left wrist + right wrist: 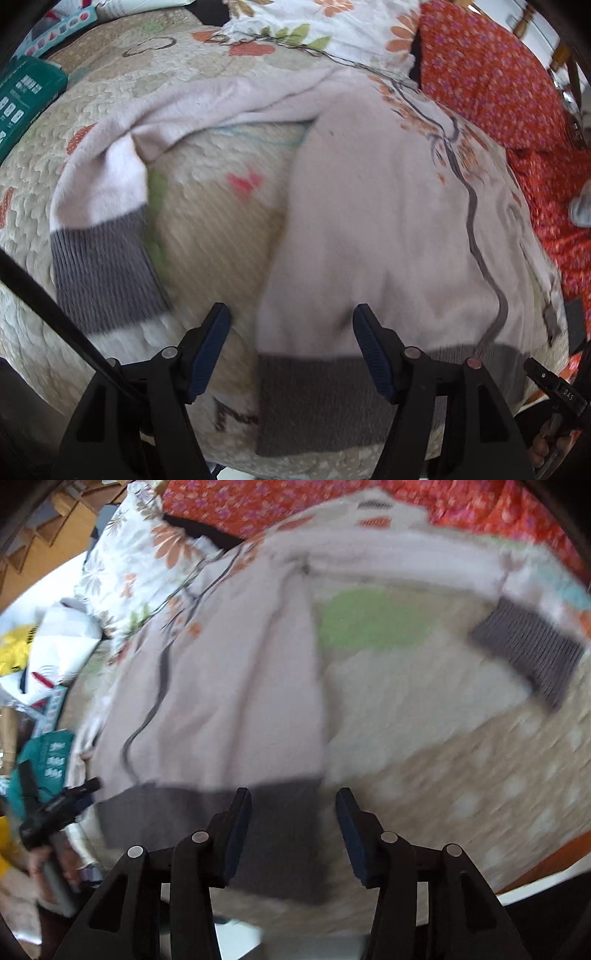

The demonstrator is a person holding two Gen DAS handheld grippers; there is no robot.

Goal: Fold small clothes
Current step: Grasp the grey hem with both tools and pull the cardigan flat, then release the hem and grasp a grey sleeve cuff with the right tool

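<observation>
Both tongs stand with their jaws apart and grip nothing. Seen from its own camera, the left gripper [291, 319] hangs over the near hem of a pale pink sweater [369, 206], one pad over the bare quilt [207, 206] and the other over the cloth, with no pad pressing on it. The right gripper [293, 805] hovers above the same grey ribbed hem band [221, 812], close to its right-hand corner, likewise empty.

The sweater lies spread on the quilted bedcover, body towards the tongs, a sleeve stretching across the far side and ending in a grey ribbed cuff [99, 273]. A dark line with orange flowers runs down the front.

It looks soft, light and limp, so it should drape and sag rather than hold a shape; a pinch through one layer may drag the rest along. The thicker ribbed hem corners and the cuff seem the firmest places to take hold, since the knit there is denser and less likely to slip from the pads
</observation>
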